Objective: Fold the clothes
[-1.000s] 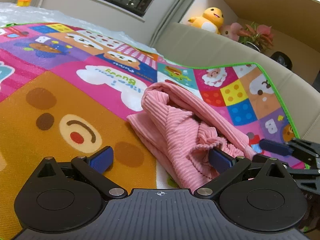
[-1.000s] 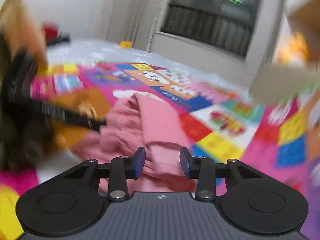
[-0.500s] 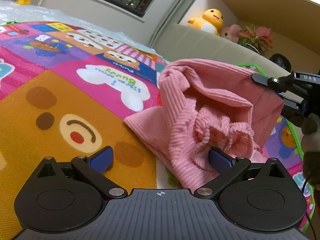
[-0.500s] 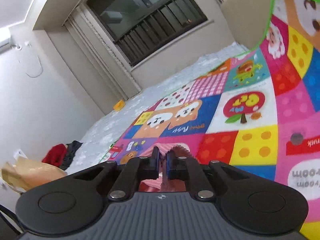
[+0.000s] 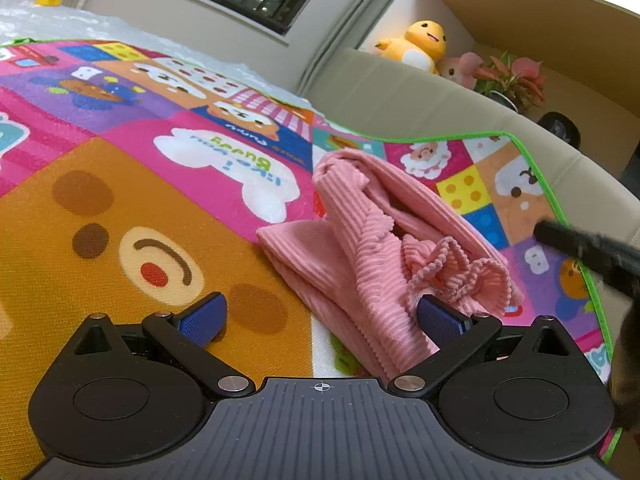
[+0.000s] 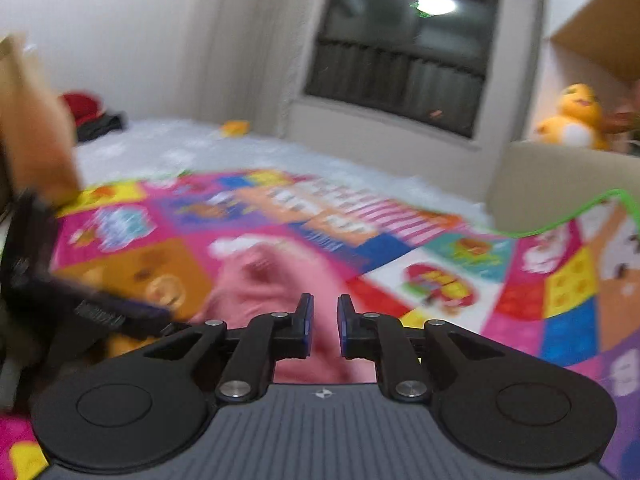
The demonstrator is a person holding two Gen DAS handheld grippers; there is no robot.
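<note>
You are looking at very little readable text. In the left wrist view, a white cloud shape [image 5: 240, 176] printed on the play mat [image 5: 100, 200] is showing upside-down lettering in blue and green; it is reading roughly as "Like! Buddy", though the letters are hard to make out. Below the fox face, another small line of print is too small to read. The right wrist view is blurring all print.

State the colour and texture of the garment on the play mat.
Pink, with a ribbed corduroy-like texture: the garment shows best in the left wrist view.
</note>
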